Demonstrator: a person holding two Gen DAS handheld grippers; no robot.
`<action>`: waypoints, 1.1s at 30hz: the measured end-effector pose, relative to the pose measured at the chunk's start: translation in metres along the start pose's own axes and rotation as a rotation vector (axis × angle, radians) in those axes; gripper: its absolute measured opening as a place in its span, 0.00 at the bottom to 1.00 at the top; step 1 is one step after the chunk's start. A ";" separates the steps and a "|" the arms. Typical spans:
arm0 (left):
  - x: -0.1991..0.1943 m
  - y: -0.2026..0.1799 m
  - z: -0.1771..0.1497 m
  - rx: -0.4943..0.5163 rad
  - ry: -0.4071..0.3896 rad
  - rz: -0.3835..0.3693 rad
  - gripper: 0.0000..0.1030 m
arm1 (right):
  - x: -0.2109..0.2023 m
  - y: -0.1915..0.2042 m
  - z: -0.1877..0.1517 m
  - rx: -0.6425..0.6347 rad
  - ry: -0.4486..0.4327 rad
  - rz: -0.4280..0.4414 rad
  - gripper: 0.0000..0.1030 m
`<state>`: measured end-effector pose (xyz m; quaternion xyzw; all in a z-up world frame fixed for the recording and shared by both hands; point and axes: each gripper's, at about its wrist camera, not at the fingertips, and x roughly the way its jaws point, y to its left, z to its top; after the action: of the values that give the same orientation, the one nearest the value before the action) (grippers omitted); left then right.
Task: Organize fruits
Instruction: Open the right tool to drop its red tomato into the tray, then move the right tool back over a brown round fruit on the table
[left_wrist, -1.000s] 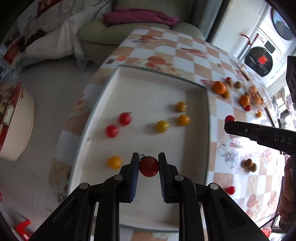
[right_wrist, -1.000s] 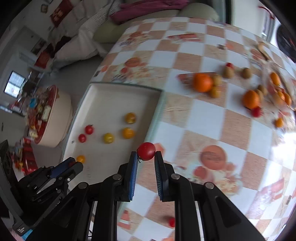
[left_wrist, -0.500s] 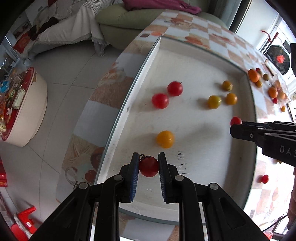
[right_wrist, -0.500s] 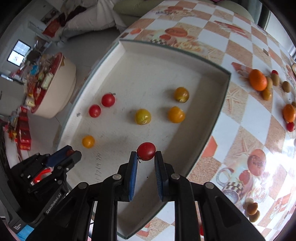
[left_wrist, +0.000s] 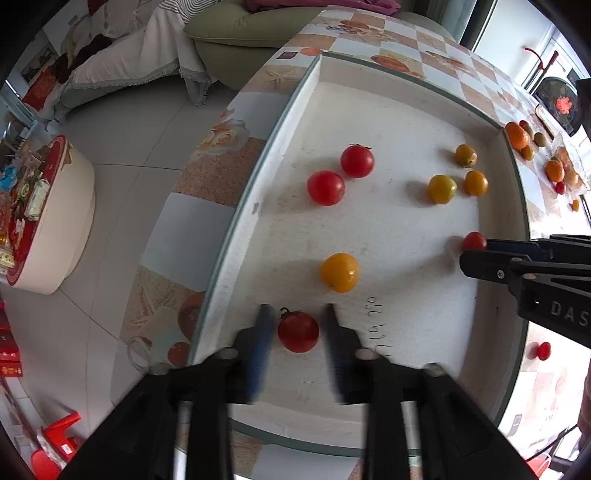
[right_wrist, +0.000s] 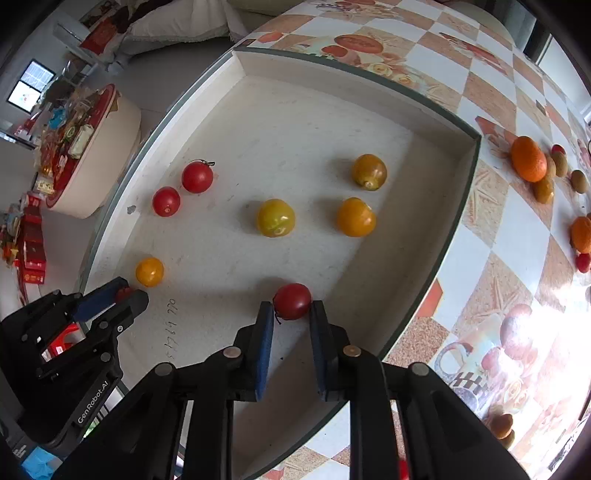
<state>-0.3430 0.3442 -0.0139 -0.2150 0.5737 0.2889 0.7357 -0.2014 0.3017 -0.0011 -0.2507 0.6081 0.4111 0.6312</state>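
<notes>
Both grippers point steeply down into a shallow white tray (left_wrist: 303, 92) that sits on a checkered table (right_wrist: 517, 221).

The left gripper (left_wrist: 297, 325) is over the tray's near left corner. Its jaws are opening, blurred with the motion, and a red tomato (left_wrist: 298, 331) with a green stem sits between them with a gap on either side, so the pads no longer press it. Just beyond it lies an orange tomato (left_wrist: 339, 272).

The right gripper (right_wrist: 291, 314) is at the near right of the tray. Its jaws are just starting to open, yet they are nearly closed, with a second red tomato (right_wrist: 292, 300) between the fingertips and the pads against its sides.

Farther in, two red tomatoes (right_wrist: 181, 188) lie side by side towards the left wall, and three yellow-orange ones (right_wrist: 354, 216) are grouped towards the right wall.

Out on the table beyond the tray's far right corner are oranges (right_wrist: 528, 158), small brown fruits (right_wrist: 578, 181) and a few more red tomatoes, well apart from the tray.
</notes>
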 end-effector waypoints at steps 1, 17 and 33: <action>-0.001 0.001 0.000 -0.008 -0.006 -0.012 0.72 | 0.000 0.002 0.000 -0.006 0.002 0.005 0.28; -0.026 -0.021 0.007 0.060 -0.055 0.014 0.73 | -0.051 -0.025 -0.007 0.118 -0.156 0.138 0.80; -0.080 -0.156 -0.003 0.361 -0.114 -0.161 0.73 | -0.102 -0.157 -0.114 0.458 -0.170 -0.047 0.80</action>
<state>-0.2540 0.2127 0.0606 -0.1080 0.5544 0.1333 0.8143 -0.1286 0.1029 0.0537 -0.0796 0.6241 0.2676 0.7298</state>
